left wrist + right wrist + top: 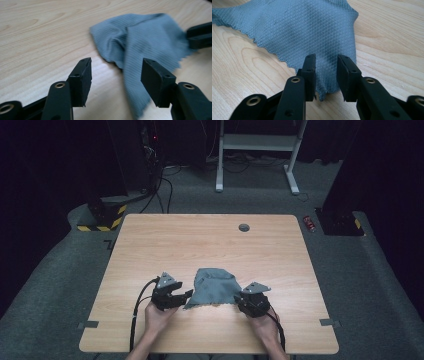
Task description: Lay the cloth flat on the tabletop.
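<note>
Wooden table (210,240), grey carpet floor (370,285), white desk frame (257,142), dark surroundings

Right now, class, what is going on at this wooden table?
A person holds a black two-jaw gripper in each hand and works a crumpled grey-blue textured cloth lying on the light wooden table. The right gripper stands open, with a corner of the cloth lying between its parted jaws, not clamped. The left gripper is also open at the cloth's other side, with a flap of fabric lying between its jaws on the table. Neither one grips the cloth.
</note>
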The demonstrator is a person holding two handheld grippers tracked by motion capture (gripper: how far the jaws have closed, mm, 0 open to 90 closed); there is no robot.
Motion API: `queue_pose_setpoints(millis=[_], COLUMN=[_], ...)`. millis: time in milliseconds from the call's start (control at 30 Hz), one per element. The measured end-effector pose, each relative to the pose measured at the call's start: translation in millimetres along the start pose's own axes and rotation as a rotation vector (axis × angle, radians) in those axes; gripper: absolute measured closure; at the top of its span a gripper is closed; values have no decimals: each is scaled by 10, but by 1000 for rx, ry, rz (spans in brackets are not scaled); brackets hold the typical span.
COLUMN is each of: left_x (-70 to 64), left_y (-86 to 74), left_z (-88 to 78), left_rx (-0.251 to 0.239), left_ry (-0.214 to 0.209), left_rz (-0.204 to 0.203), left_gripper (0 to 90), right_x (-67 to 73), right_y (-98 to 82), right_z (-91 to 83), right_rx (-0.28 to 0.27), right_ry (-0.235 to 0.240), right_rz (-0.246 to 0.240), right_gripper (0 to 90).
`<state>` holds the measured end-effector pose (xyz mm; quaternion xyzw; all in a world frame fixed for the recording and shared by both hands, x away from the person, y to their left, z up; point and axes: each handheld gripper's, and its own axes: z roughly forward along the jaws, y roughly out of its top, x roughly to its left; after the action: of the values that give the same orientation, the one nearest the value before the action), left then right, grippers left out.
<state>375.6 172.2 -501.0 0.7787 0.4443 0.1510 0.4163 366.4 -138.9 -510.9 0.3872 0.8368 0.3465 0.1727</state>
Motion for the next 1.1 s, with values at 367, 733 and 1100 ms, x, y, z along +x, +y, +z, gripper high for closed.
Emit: queue_pose_setpoints(millis=[367, 733, 1100], left_x=[133, 50, 74], left_y=[70, 74, 69], left_z=[399, 438, 419], left_rx=[56, 66, 67], left_ry=[72, 148, 138], left_rz=[-55, 66, 87], left_gripper=[472, 575, 859], right_x=[55, 57, 52], right_y=[-8, -4, -30], right_z=[50, 53, -61], right_rx=[39, 40, 18], right_ry=[11, 23, 19], right_rz=[-36, -60, -69], right_gripper=[783, 886, 892])
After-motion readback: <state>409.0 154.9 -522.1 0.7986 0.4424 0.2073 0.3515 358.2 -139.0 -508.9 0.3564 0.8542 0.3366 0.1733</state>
